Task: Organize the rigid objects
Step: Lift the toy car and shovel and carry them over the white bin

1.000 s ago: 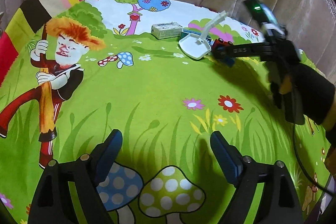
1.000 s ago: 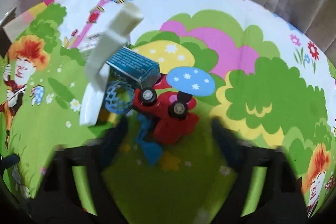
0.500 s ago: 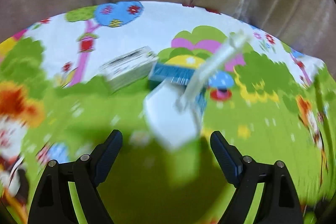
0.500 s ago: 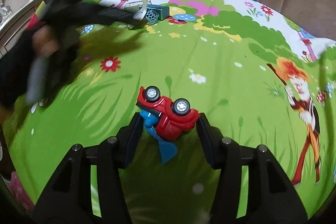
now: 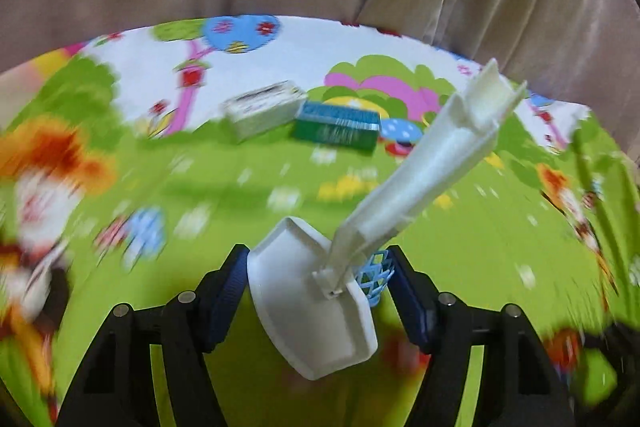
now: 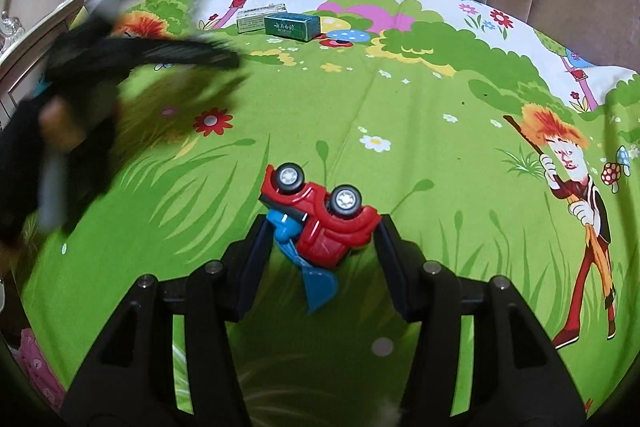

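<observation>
white toy hoop: a white plastic backboard (image 5: 312,307) with a small blue net (image 5: 374,273) and a long pale post (image 5: 424,163) slanting up to the right, seen in the left wrist view between the tongs, above the green cartoon sheet (image 5: 240,195).
left tongs: the left gripper (image 5: 318,291) has its jaws closing around the hoop; the left pad is at the backboard's edge and the right pad at the net, though whether they press yet is hard to tell.
toy car: a red car (image 6: 320,215) with a blue scoop (image 6: 318,287), tipped so two grey wheels face up.
right tongs: the right gripper (image 6: 320,259) is clamped on the car, one pad on each side.
boxes: a pale box (image 6: 254,19) and a dark green box (image 6: 292,25) lie touching each other near the sheet's far edge, well apart from both toys.
hard to make out: the left wrist view is smeared by motion, so the sheet's print and the pale box's lettering cannot be read; in the right wrist view the left gripper and the hand (image 6: 56,123) holding it are a dark blur at the left.
cut off: the hoop's base, if any, is not visible.
</observation>
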